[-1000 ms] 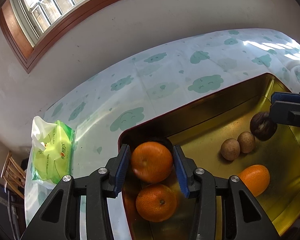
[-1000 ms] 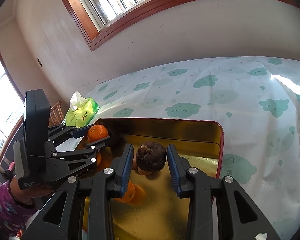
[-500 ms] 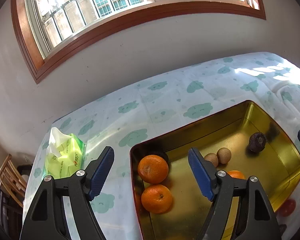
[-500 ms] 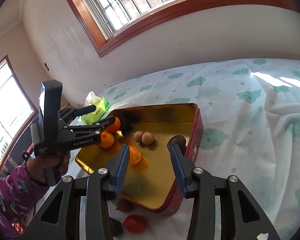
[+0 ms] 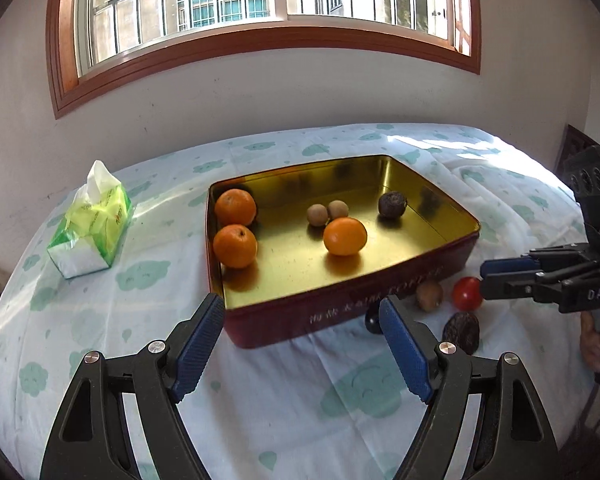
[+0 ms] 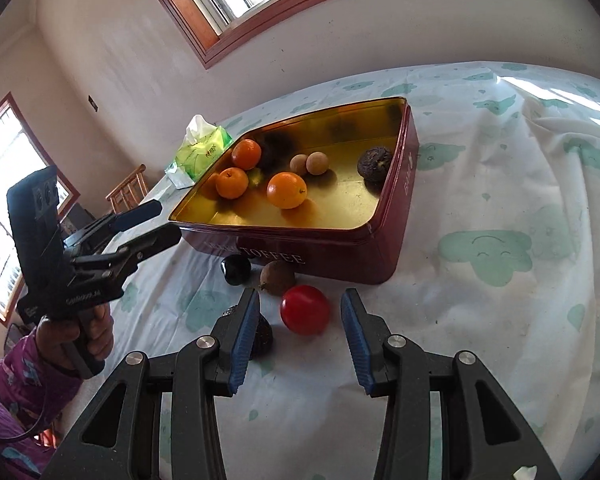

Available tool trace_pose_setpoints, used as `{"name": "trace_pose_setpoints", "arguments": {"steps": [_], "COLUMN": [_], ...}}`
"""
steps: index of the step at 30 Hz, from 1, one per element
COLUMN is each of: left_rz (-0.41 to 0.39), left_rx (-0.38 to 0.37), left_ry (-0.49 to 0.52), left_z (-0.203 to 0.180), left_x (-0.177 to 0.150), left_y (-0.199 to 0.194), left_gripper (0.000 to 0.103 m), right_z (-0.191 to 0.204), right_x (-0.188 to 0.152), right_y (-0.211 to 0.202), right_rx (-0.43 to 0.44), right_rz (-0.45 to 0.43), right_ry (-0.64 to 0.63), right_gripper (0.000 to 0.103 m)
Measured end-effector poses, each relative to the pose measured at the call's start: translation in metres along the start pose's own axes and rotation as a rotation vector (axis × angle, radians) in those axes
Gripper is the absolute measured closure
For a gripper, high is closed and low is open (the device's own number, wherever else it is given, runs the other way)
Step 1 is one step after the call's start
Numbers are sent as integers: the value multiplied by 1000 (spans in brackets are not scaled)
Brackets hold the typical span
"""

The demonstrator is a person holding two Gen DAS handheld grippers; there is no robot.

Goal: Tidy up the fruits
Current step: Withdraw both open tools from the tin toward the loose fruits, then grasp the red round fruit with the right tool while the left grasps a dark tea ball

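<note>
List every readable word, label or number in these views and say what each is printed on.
"TOFFEE": front wall of the red tin; the lettering before it is blurred.
"DAS": body of the right tool, cut off.
Lettering on the left tool body: too blurred.
Green tissue pack: print too small.
End wall of tin: unreadable.

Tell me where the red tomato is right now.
The red tomato lies on the tablecloth outside the tin, just in front of its near wall, beside a brown fruit and straight ahead of the open right gripper.

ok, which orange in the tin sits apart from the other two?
The orange mid-tin, beside the two small brown fruits; the other two oranges sit touching along the left wall.
</note>
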State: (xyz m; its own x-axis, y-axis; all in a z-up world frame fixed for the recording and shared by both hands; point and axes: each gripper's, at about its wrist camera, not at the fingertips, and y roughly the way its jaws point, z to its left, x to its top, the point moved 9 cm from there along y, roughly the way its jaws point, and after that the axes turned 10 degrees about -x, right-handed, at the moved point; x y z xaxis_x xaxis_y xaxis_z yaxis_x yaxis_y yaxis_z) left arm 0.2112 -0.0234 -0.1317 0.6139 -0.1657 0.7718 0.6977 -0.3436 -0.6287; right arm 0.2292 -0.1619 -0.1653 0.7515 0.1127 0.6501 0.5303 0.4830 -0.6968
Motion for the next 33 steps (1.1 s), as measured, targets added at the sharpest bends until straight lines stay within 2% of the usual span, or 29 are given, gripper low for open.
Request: {"name": "trace_pose_setpoints", "arguments": {"steps": [3,5,7,9,11,15,18,27,28,31,33], "left_rz": [14,30,33,27,29,34,42,119,135,179,171], "left_rx": [-42,-54,-68,-93,-112,-134,-133,-104,-103,-124,-123], "left_ry": [-22,-31,-39,-46,-41,-43,-52,-103,-104,-101,-99], "left_z": [-9,-16,-22,-32,-44,-64,-75,-82,-83,-86,-86], "left_x": [-19,-28,-31,-28,-26,-20,-16,-17,-19,-26,-25], "left_y": [-8,-8,-8,-6,-2,12,26,57,61,69,69], "left_gripper": [23,23,23,23,23,23,23,24,25,39,46], "right_z": [3,-1,-3,-4,-13,-48,-62,-58,-58,-58,-58], "right_x": [-1,-1,-1,-5,-9,-12,-9,-9,-9,-8,-8], "right_y": [13,22,23,17,9,-8,-12,-8,-8,-8,-8], "right_rx": [-23,-78,-93,-104,-155,-206,-188,-135,-133,-129,-128], "right_rz": [34,48,59,51,31,2,-16,2,1,4,5], "right_ry": [-12,-28,-31,-52,-71,22,99,101,104,108,109], "right_gripper": [63,70,76,77,77,77,77,76,76,76,76]}}
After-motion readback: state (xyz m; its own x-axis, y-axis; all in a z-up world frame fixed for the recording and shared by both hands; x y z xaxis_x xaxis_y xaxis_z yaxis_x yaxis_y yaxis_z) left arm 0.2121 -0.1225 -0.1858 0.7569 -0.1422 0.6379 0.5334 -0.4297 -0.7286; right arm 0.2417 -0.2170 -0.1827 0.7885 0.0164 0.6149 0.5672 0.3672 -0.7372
